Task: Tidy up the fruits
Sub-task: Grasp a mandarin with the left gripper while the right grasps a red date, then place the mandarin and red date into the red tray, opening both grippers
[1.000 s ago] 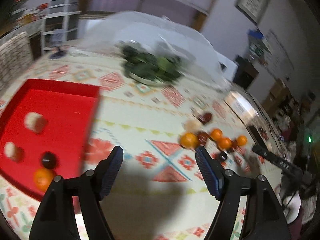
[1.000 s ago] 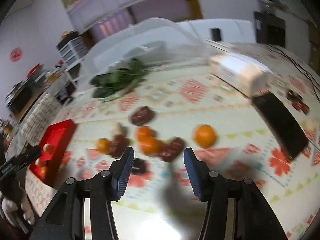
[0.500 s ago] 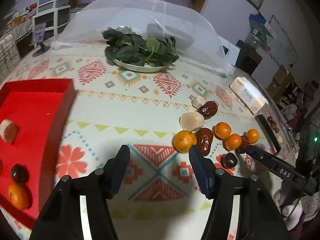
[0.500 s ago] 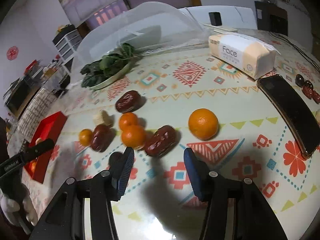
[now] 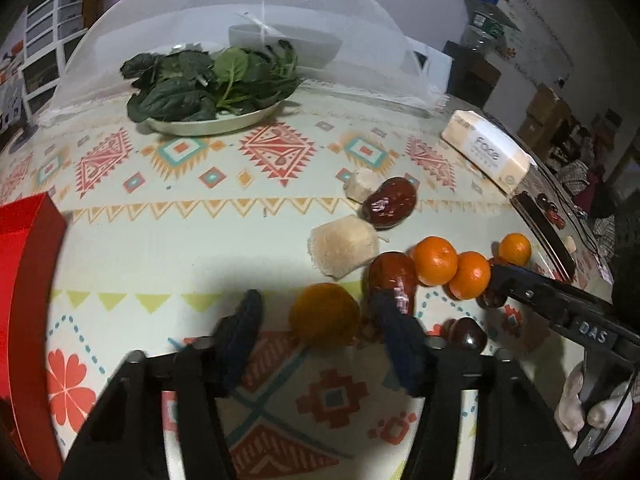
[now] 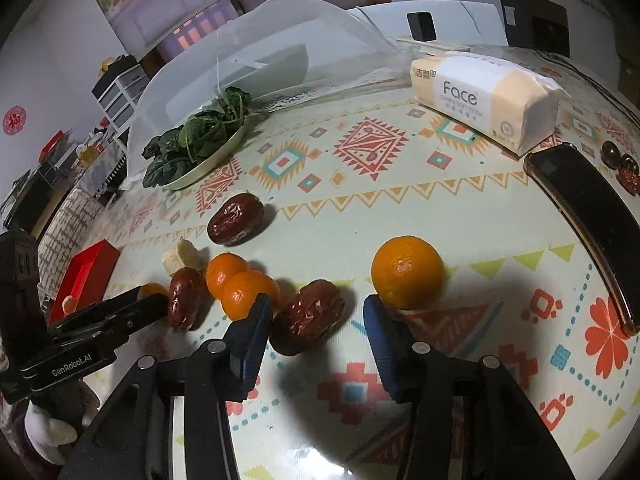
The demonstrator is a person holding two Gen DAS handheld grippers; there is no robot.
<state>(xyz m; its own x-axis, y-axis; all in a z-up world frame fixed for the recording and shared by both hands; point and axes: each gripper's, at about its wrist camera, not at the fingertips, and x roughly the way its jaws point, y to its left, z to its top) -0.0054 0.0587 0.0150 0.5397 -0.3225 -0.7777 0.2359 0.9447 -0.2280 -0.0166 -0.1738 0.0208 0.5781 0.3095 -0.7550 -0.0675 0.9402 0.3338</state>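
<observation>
1. The red tray (image 5: 24,264) sat at the desk's (image 5: 168,240) left edge.
2. The left claw (image 5: 320,320) gaped around a mandarin (image 5: 324,316), gripping nothing; a neighbouring date (image 5: 394,276) risked being nudged.
3. The right claw (image 6: 316,320) stood open, empty, over another date (image 6: 310,320); it might roll.

Both tools are matte black frames with silver round screws at the finger joints. The left gripper (image 5: 320,336) carries dark blue ribbed pads (image 5: 240,332) on its fingers; the right gripper (image 6: 316,332) has brighter blue ribbed pads (image 6: 252,332). White lettering reads "DAS" on the right tool's side and "GenRobot.AI" on the left tool's side. The person's hand (image 5: 592,404) wears a white glove.
</observation>
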